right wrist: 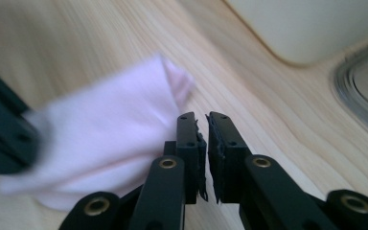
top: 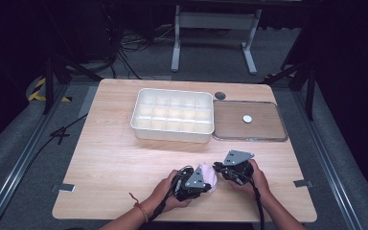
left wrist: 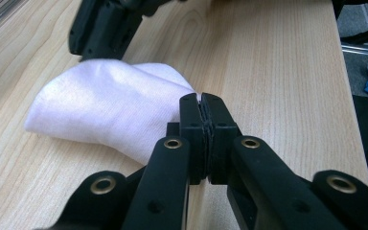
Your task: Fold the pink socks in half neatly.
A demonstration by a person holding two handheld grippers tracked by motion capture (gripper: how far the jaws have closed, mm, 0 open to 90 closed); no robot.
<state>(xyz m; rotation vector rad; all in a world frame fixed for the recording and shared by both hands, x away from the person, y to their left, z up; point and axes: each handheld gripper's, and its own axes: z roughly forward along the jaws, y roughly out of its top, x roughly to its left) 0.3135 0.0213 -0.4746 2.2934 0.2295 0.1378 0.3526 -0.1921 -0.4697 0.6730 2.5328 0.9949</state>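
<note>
Two hands come in at 6 o'clock on the light wooden bench (top: 115,158), each holding a black gripper. Between them lies a small, soft, pale pink folded cloth (top: 208,176), close to the near edge. From the left gripper view, the left gripper (left wrist: 202,103) has its jaws pressed tight together on the cloth's edge, pinching it. From the right gripper view, the right gripper (right wrist: 201,120) sits just beside the cloth at its 3 o'clock side, jaws only a thin crack apart with nothing clearly held. At 12 o'clock from the cloth, well apart, stands a white plastic box with many small square compartments (top: 172,115). Beside it at 3 o'clock lies a flat clear lid (top: 249,120).
</note>
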